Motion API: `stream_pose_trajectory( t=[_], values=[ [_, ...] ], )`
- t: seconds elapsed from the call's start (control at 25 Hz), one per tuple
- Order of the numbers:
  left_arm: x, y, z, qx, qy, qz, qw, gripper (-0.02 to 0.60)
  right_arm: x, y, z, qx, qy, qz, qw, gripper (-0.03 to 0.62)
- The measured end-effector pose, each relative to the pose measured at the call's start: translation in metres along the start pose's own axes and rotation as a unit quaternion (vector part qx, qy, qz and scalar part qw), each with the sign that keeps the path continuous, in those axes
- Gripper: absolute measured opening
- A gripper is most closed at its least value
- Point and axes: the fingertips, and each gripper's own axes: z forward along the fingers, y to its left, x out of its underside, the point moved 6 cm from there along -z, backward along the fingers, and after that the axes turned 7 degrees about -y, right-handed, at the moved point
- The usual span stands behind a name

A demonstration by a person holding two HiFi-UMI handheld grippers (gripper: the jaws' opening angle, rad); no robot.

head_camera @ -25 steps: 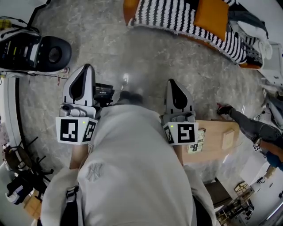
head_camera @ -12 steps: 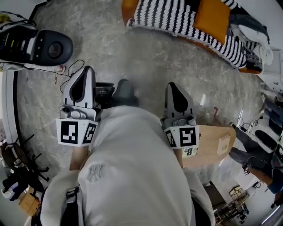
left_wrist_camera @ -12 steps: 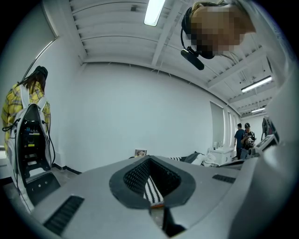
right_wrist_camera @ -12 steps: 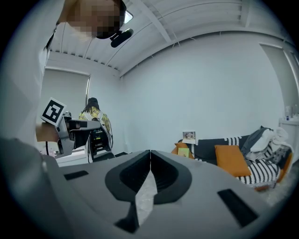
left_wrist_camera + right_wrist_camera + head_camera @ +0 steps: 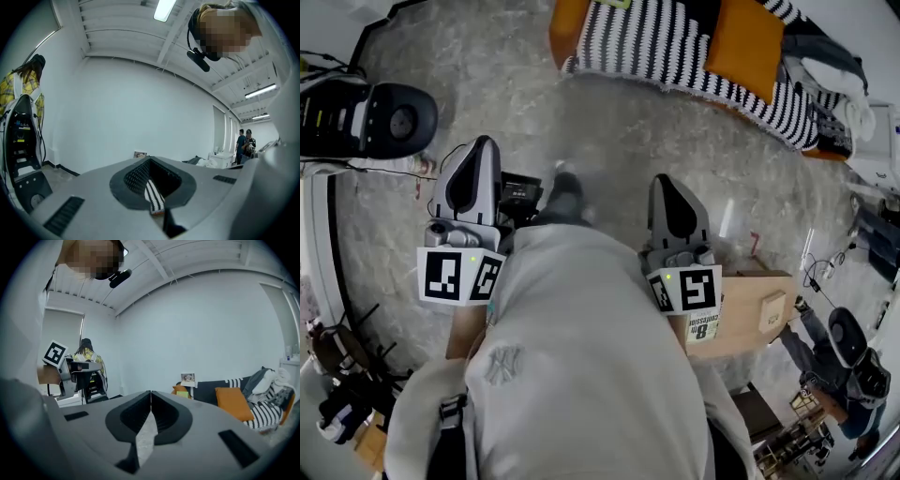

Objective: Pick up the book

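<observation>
In the head view both grippers are held level in front of my grey-sweatered body, over a grey stone floor. The left gripper (image 5: 487, 142) has its jaws together with nothing between them, and its own view (image 5: 150, 159) shows the tips meeting. The right gripper (image 5: 668, 178) is shut and empty too, its tips touching in its own view (image 5: 150, 392). A book (image 5: 704, 327) with a printed cover lies on a light wooden surface (image 5: 750, 305) low at my right. The right gripper's marker cube partly hides the book.
A sofa with a black-and-white striped throw (image 5: 694, 47) and an orange cushion (image 5: 750, 33) stands ahead. A black machine (image 5: 366, 117) with a floor cable sits at the left. A person (image 5: 848, 361) is at the lower right. Two people (image 5: 244, 143) stand far off.
The floor, the black machine and the sofa have shifted in the head view as I walked. Both grippers kept their pose and stayed shut. The person at the lower right moved down-right.
</observation>
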Motion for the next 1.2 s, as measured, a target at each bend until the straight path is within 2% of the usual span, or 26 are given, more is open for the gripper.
stream_pose_trajectory(
  t=[0.28,0.56,0.84,1.2],
  values=[
    [-0.017,0.026,0.061,0.035,-0.012,0.005,0.9993,0.009,-0.018,-0.007,0.055,0.012,-0.010,-0.011,1.000,0.020],
    [-0.018,0.054,0.091,0.056,-0.009,0.001,0.9984,0.009,-0.019,0.000,0.093,0.024,-0.016,-0.007,1.000,0.020],
    [-0.012,0.070,0.094,0.053,-0.009,-0.009,0.9985,0.009,-0.018,0.005,0.103,0.027,-0.011,-0.011,1.000,0.020],
    [-0.001,0.064,0.125,0.047,0.014,-0.018,0.9986,0.008,-0.008,-0.020,0.125,0.018,0.011,0.011,1.000,0.020]
  ],
)
